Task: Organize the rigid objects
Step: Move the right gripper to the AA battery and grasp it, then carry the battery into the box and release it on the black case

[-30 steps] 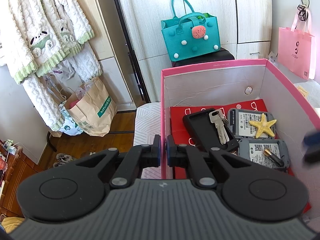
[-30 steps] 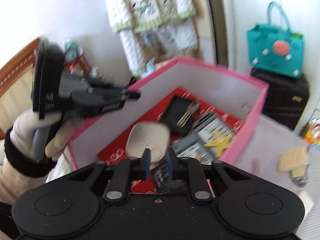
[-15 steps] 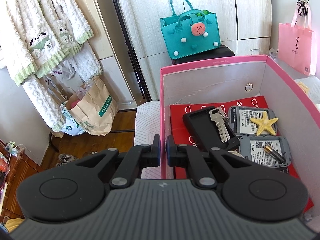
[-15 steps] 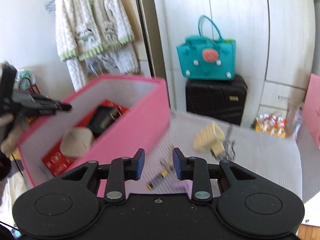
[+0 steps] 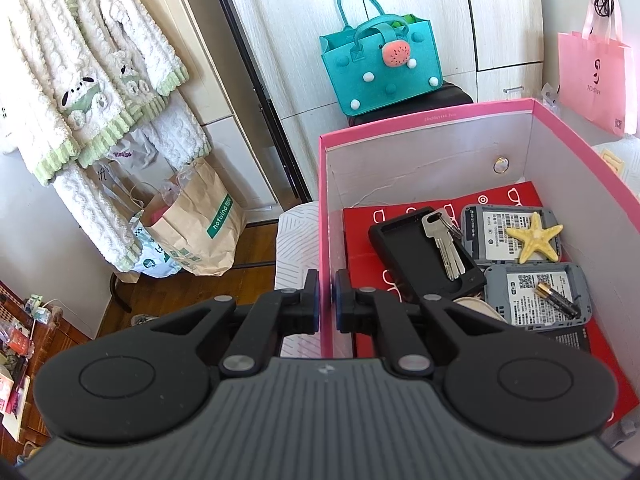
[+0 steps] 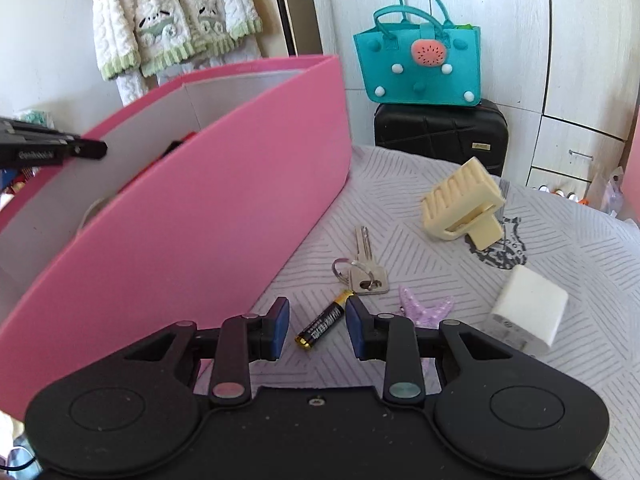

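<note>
Left wrist view shows you the pink box [image 5: 424, 124], the landmark for everything else, with its near-left wall pinched between the closed fingers of your left gripper [image 5: 325, 296]. Lying on the red sheet [image 5: 360, 236] that lines the box floor are a black case [image 5: 416, 256], a bunch of keys [image 5: 442, 240] resting across that case, two grey devices [image 5: 496, 224] stacked toward the right wall, a yellow starfish [image 5: 534, 238] on the farther device and a battery in the box [image 5: 558, 299] on the nearer one. A pale rounded object [image 5: 478, 306] peeks out from under the case, too hidden to identify.

Beyond the box's far wall stands a teal felt bag [image 5: 380, 68] on a black suitcase [image 6: 440, 136].

From the right wrist view, the striped cloth [image 6: 560, 248] lies to the right of the box, outside it. On it, going down in size: a cream comb-like piece [image 6: 460, 200] farthest from the box, a white cube charger [image 6: 528, 308], a loose key on a ring [image 6: 366, 268] close to the box wall, a purple starfish [image 6: 424, 308] and a loose battery [image 6: 324, 320].

Your right gripper [image 6: 316, 322] is spread wide and holds nothing; the loose battery lies between its blue pads [image 6: 280, 320], touching neither.
</note>
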Available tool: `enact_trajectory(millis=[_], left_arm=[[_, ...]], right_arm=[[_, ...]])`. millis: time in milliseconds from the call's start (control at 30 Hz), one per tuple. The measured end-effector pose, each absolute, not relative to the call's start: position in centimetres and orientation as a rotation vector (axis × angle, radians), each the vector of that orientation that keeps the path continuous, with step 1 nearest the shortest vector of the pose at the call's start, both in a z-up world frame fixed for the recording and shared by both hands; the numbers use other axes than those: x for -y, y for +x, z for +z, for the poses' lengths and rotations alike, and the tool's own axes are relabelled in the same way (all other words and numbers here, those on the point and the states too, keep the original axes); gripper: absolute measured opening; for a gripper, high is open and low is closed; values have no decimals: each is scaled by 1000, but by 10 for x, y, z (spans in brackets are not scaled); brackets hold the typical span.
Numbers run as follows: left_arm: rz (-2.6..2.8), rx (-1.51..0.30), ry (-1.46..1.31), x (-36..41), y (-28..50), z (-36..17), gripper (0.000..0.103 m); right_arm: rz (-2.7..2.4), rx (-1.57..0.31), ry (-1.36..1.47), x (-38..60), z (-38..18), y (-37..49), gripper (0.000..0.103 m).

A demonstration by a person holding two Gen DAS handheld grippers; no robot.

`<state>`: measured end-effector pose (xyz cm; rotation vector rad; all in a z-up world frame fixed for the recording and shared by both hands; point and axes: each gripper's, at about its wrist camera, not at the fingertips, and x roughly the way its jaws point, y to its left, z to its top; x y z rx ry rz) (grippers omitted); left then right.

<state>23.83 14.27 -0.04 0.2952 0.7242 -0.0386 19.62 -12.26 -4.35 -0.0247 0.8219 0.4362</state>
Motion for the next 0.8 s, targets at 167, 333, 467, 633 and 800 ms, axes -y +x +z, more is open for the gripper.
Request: enact_trajectory(millis=[167,333,467,633,800], left_arm=[[-39,-725,292,-143,239,0,7],[-42,-728,279,-143,239,1,8],[-32,-715,270,-146,236,1,10],[-28,-730,245,-151,239,1,14],[-30,-726,195,-159,238,4,38]], right_arm=[[405,-796,-106,118,-43,191,11],[385,-806,-71,132,-40,188,11],[379,-788,-67,136,-33,182,11],[379,-737,-41,143,-6,176,11],[414,-652,-43,141,36,170,11]])
